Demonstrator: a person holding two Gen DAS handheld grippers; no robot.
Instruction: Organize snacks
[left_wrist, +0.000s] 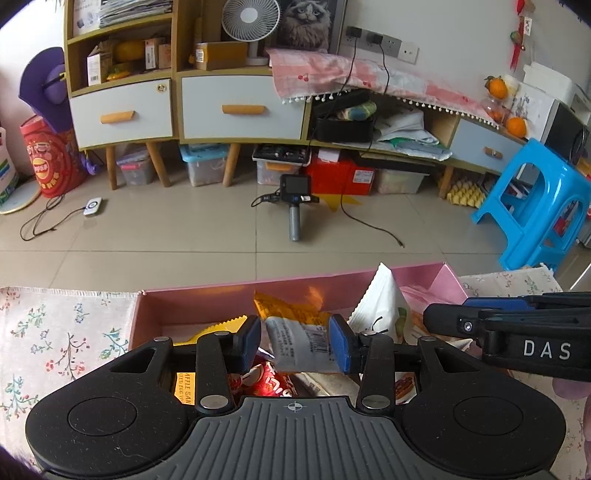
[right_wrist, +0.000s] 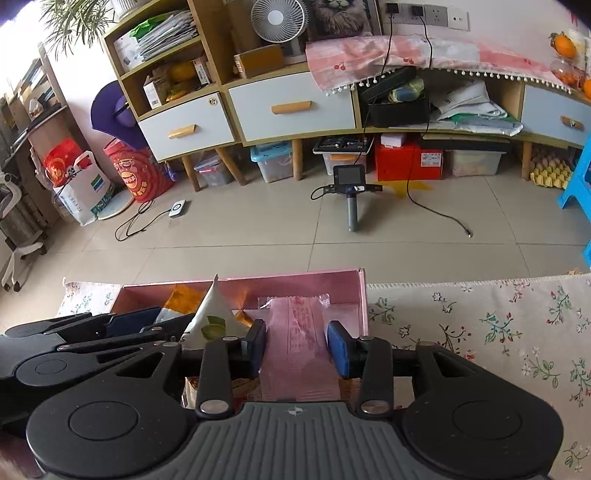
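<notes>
A pink box (left_wrist: 207, 295) (right_wrist: 317, 278) on the flowered cloth holds several snack packets. My left gripper (left_wrist: 297, 341) hangs over its left part, shut on a crumpled silver-and-orange packet (left_wrist: 299, 339) that sits tilted between the blue pads. Under it lie a red packet (left_wrist: 269, 382) and a yellow one (left_wrist: 184, 387). A white triangular packet (left_wrist: 384, 302) (right_wrist: 212, 314) stands upright in the middle. My right gripper (right_wrist: 295, 347) is over the box's right end, open, with a flat pink packet (right_wrist: 297, 332) lying between its pads. The two grippers are side by side.
The flowered tablecloth (left_wrist: 62, 332) (right_wrist: 480, 332) spreads to both sides of the box. Beyond the table's far edge is tiled floor with a handheld device (left_wrist: 295, 192), cables, a cabinet with drawers (left_wrist: 229, 107), storage bins and a blue plastic stool (left_wrist: 532, 199).
</notes>
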